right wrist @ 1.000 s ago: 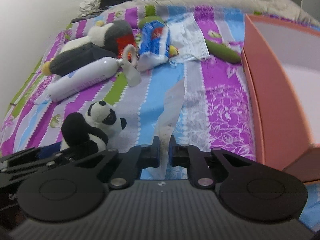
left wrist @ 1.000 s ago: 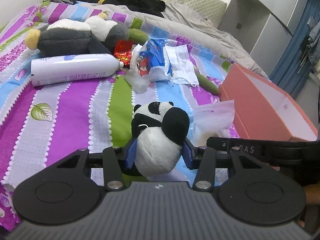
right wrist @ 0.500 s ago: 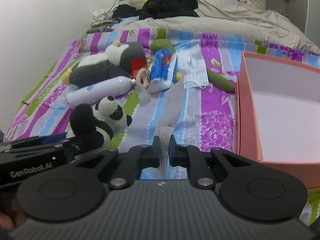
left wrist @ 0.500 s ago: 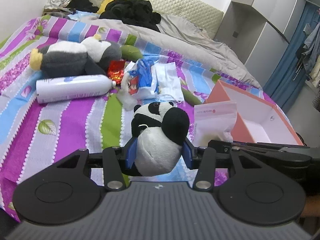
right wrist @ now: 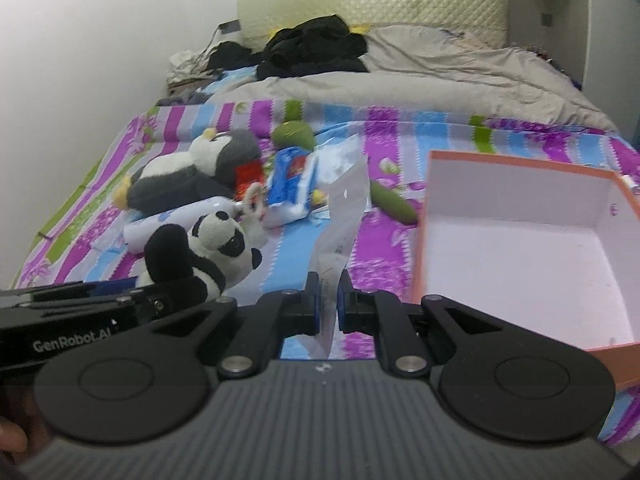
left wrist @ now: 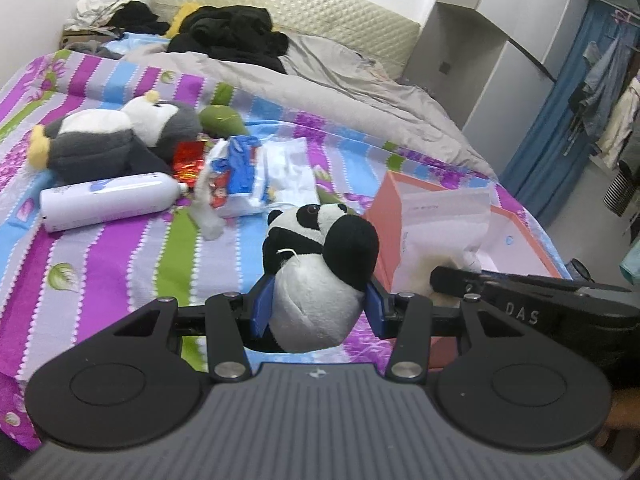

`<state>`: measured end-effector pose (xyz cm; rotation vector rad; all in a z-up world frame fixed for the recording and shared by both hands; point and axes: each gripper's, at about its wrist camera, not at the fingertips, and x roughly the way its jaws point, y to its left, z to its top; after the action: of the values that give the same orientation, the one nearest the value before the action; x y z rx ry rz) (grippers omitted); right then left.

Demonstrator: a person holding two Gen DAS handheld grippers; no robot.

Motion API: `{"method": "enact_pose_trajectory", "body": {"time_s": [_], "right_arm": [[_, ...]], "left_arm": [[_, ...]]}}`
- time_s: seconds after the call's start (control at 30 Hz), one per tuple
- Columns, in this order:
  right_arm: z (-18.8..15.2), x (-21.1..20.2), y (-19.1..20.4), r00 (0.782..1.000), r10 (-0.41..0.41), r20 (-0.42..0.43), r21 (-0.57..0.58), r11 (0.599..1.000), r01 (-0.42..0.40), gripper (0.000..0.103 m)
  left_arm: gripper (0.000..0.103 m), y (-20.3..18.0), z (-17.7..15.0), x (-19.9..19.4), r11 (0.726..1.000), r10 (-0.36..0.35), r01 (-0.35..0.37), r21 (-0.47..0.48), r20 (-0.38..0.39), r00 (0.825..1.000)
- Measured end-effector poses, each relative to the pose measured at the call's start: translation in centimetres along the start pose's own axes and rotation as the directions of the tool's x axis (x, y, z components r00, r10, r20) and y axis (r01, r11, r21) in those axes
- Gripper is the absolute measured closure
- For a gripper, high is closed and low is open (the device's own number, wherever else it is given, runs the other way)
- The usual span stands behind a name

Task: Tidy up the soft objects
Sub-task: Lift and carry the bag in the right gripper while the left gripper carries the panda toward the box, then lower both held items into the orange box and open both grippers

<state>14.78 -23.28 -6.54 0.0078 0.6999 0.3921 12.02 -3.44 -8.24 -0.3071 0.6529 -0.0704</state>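
Observation:
My left gripper [left wrist: 316,310] is shut on a small panda plush [left wrist: 320,264] and holds it above the striped bed. The plush also shows in the right wrist view [right wrist: 204,252]. My right gripper [right wrist: 329,306] is shut on a thin clear plastic bag [right wrist: 344,208], held edge-on; from the left wrist view the bag [left wrist: 444,224] hangs in front of the open orange box [left wrist: 520,240]. The box [right wrist: 520,240] is empty with a white inside and lies right of both grippers.
On the bed lie a big penguin plush [left wrist: 112,140], a white bottle [left wrist: 108,200], a blue-white packet [left wrist: 240,176], a red wrapper [left wrist: 188,160], face masks [left wrist: 288,168] and green plush pieces [right wrist: 390,202]. Grey duvet and black clothes [left wrist: 228,36] are behind.
Both grippers have risen away from the bed with their loads, the panda and the bag. The view has tilted up, and the box's inside now shows.

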Motion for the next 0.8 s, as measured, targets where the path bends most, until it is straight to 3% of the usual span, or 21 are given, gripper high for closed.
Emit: {"method": "enact_pose_trajectory", "body": {"time_s": [0.47,0.8], "right_arm": [[0.2,-3.4,-7.7,0.992,-0.127,0.018,0.096,0.988,0.124,0.091],[1.7,-2.2,-13.0,0.982,-0.187,-0.026,0.133,0.973,0.189,0.091]], "left_arm": [[0.05,-8.1,1.3,2.8,0.988,-0.118,0.122,0.094,-0.043,0.992],[0.05,-13.1,3.3,7.8,0.969,-0.17,0.185,0.166,-0.102,0.98]]}}
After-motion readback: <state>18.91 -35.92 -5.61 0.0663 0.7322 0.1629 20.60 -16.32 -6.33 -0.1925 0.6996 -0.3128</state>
